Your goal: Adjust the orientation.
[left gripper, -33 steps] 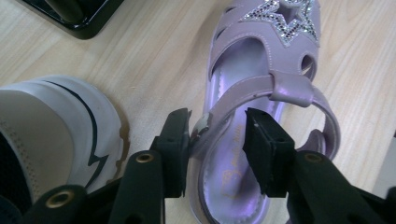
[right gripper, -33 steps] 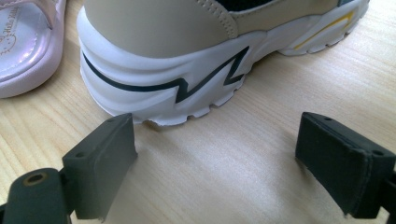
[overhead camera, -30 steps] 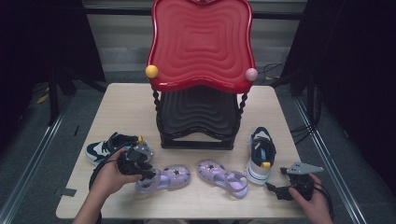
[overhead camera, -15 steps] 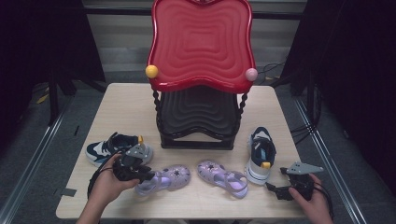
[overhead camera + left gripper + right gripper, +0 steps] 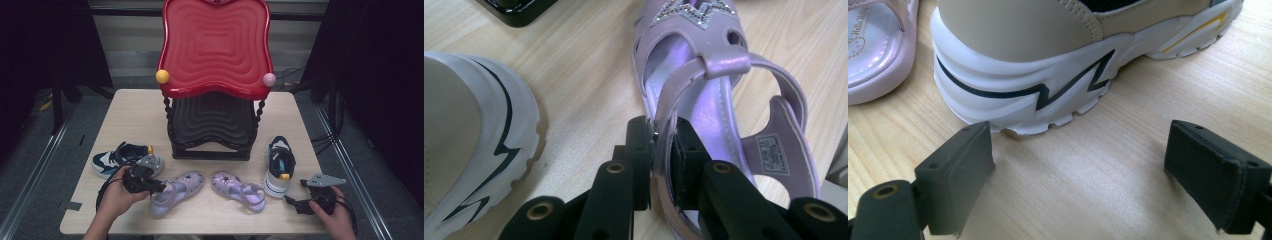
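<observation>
Step in hand: left gripper [image 5: 663, 150] clamped on side wall of left purple sandal [image 5: 176, 191], at table's 7 o'clock. Right gripper [image 5: 1098, 175] wide open, empty, behind sneaker heel [image 5: 1018, 90]. Next, likely: lift sandal clear, toward shoe rack [image 5: 212, 135] at 12 o'clock.

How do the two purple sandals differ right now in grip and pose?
The left sandal has its side strap clamped between the jaws of the left gripper; the right sandal lies free, untouched. The left sandal's toe points up and right toward the black rack; the right sandal's points up and left. Both are glossy purple and rest on the table.
</observation>
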Demonstrator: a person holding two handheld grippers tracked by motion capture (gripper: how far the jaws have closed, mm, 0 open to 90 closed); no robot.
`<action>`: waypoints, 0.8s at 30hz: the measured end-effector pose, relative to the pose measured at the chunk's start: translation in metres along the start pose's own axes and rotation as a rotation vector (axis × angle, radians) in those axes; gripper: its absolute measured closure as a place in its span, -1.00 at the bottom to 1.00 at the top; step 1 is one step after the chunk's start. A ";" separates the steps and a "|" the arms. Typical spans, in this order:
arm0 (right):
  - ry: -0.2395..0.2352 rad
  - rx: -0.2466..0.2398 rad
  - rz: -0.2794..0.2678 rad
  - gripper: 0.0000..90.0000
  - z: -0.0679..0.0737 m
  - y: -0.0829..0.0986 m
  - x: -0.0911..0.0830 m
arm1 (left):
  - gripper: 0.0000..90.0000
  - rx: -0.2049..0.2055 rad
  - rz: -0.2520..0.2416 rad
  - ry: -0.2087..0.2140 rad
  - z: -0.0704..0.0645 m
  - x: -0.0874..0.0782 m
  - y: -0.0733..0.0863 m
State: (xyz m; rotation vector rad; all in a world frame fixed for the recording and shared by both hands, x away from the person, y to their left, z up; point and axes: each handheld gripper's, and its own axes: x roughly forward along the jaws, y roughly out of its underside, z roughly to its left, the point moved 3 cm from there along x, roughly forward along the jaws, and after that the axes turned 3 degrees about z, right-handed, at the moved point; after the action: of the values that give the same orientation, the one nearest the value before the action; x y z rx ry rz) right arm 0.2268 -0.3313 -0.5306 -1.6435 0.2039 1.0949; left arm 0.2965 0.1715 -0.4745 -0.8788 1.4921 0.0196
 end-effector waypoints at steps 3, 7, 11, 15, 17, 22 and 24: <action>0.000 0.000 0.000 -0.75 0.000 0.000 0.000 | 0.80 -0.014 -0.016 -0.011 -0.002 -0.001 0.001; 0.000 -0.001 0.000 -0.75 0.000 0.000 0.000 | 0.80 -0.023 -0.044 -0.029 -0.004 -0.001 -0.001; 0.000 0.000 0.000 -0.75 0.000 0.000 0.000 | 0.80 -0.056 -0.089 -0.042 -0.003 0.000 -0.002; 0.000 0.000 0.000 -0.75 0.000 0.000 0.000 | 0.79 -0.069 -0.103 -0.068 -0.002 0.004 0.000; 0.000 0.000 0.000 -0.75 0.000 0.000 0.000 | 0.77 -0.071 -0.113 -0.071 -0.002 0.005 0.001; 0.000 -0.001 0.000 -0.75 0.000 0.000 0.000 | 0.75 -0.066 -0.134 -0.072 -0.002 0.006 0.004; 0.000 0.000 0.000 -0.75 0.000 0.000 0.000 | 0.73 -0.067 -0.136 -0.069 -0.003 0.006 0.005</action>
State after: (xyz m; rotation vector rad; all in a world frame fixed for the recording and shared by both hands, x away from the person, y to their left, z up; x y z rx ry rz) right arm 0.2268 -0.3313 -0.5306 -1.6436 0.2033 1.0952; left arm 0.2927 0.1708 -0.4812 -1.0221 1.3720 -0.0002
